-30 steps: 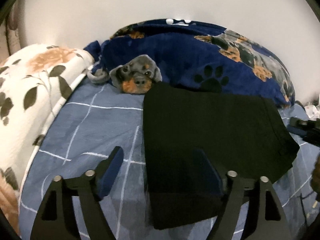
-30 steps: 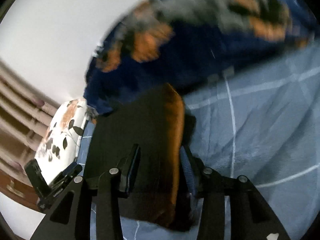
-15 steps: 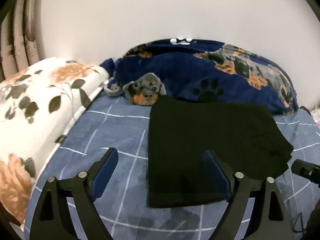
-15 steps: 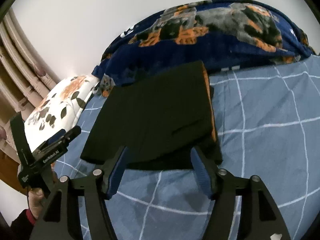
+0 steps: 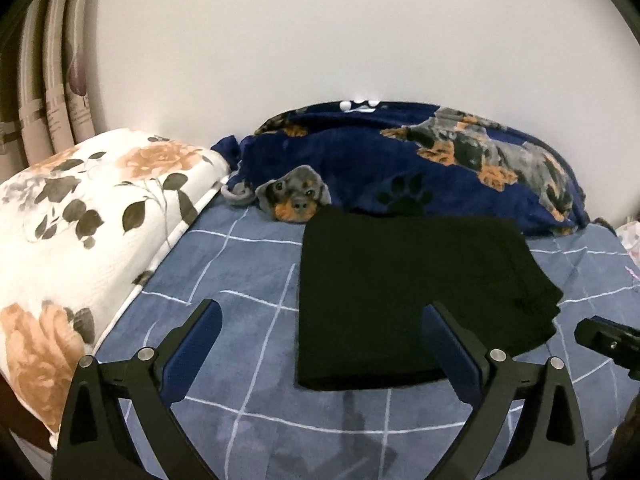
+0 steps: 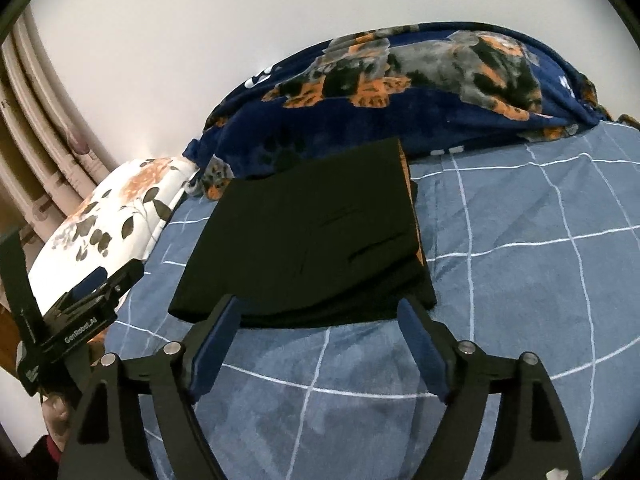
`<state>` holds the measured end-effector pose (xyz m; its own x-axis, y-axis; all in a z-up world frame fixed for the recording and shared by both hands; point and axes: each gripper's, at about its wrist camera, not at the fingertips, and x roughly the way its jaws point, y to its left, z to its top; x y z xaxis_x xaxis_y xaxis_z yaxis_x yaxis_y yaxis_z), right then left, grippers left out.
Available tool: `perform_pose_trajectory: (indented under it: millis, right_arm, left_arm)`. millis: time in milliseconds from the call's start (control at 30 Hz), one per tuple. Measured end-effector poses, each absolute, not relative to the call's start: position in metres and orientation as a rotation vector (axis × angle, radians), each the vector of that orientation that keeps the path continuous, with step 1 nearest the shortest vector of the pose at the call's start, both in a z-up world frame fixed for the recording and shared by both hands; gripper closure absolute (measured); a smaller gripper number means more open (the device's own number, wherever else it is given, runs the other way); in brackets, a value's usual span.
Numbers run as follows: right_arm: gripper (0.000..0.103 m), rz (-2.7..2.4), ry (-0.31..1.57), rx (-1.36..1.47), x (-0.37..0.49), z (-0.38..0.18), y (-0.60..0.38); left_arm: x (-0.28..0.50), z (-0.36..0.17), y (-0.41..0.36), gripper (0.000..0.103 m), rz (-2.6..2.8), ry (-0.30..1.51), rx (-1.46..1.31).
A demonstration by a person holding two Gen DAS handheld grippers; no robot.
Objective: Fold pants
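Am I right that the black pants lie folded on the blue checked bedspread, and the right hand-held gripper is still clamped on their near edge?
Not quite. The right hand-held gripper is open, its jaws having just been opening, with nothing between them, as the right wrist view shows. The black pants do lie folded on the blue checked bedspread.

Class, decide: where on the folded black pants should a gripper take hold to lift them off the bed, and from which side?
Grip the near layered edge of the pants, coming in low from the front over the blue bedspread. That edge faces the gripper and shows stacked layers; the far side abuts the dog blanket.
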<state>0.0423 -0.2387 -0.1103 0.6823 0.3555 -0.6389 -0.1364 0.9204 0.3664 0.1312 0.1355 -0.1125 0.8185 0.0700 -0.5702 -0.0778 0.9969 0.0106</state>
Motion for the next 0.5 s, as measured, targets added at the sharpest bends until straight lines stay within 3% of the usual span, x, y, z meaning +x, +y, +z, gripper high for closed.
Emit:
perform_pose_trajectory:
  millis: [500]
  right_arm:
    - [0.015,0.213,0.731,0.280,0.013,-0.103,-0.240]
  left_arm:
    - [0.104,-0.101,0.121,0.000,0.086,0.514,0.063]
